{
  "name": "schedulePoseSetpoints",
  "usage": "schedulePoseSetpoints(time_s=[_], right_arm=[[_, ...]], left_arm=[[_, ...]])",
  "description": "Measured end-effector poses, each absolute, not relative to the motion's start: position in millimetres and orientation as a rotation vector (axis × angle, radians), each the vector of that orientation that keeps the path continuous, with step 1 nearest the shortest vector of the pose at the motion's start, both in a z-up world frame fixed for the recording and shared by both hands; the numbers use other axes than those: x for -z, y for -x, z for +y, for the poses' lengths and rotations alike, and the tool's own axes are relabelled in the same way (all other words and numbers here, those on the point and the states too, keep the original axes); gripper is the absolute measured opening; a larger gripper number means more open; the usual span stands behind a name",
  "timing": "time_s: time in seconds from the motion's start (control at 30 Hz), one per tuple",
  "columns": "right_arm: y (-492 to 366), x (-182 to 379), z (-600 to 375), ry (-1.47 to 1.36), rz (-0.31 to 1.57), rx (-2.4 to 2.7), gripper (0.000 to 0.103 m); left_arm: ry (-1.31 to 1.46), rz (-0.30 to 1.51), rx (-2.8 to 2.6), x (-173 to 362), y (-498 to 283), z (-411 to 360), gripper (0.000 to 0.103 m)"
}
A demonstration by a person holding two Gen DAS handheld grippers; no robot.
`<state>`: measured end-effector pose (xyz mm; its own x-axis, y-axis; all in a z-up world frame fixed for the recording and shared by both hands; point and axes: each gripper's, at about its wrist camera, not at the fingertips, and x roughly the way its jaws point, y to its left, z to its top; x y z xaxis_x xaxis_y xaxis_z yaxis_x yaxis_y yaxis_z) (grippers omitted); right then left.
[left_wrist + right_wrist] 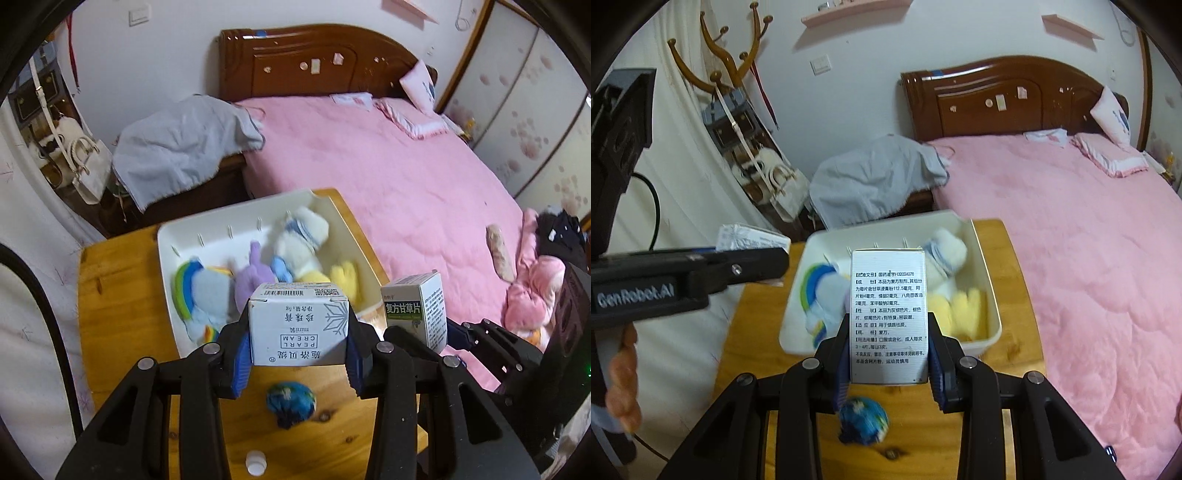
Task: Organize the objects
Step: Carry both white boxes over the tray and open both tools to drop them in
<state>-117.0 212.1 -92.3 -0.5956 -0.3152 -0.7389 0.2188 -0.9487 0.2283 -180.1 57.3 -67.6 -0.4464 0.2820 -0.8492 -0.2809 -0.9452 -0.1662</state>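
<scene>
My left gripper point(299, 332) clamps the pearl cream box point(298, 326) between its fingers; my right gripper point(888, 354) pinches the medicine box point(889, 317). Beyond both fingertips sits the bin point(993, 314), so a loose pinch could drop either onto the bench point(122, 295).

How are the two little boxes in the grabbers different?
The pearl cream box in the left gripper looks wide and squat; the medicine box in the right gripper is taller and narrower. The pearl cream box has a snowflake; the medicine box has a green label. Both are white and held above the wooden table.
</scene>
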Motion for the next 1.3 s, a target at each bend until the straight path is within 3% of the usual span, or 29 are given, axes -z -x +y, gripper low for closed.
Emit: schedulePoseSetpoints(time_s=[0.4, 1.07, 1.13, 1.2, 1.3], right_arm=[[163.3, 79.3, 194.5, -1.175, -0.210, 2.581, 0.035], [208.4, 155.5, 181.3, -1.440, -0.149, 2.515, 0.036], [208.7, 160.0, 180.1, -1.461, -0.129, 2.510, 0.042], [208.3, 164.2, 179.1, -1.482, -0.116, 2.497, 0.064], [203.9, 166.3, 177.5, -1.473, -0.087, 2.504, 0.065]], left_arm=[[1.435, -0.027, -2.517, 74.0, 212.2, 52.1, 0.045], [1.661, -0.060, -2.548, 124.5, 249.5, 48.3, 0.045], [1.689, -0.082, -2.541, 128.8, 250.4, 45.8, 0.057], [1.707, -0.110, -2.542, 131.3, 250.2, 42.5, 0.074], [1.703, -0.154, -2.552, 130.7, 248.1, 37.9, 0.078]])
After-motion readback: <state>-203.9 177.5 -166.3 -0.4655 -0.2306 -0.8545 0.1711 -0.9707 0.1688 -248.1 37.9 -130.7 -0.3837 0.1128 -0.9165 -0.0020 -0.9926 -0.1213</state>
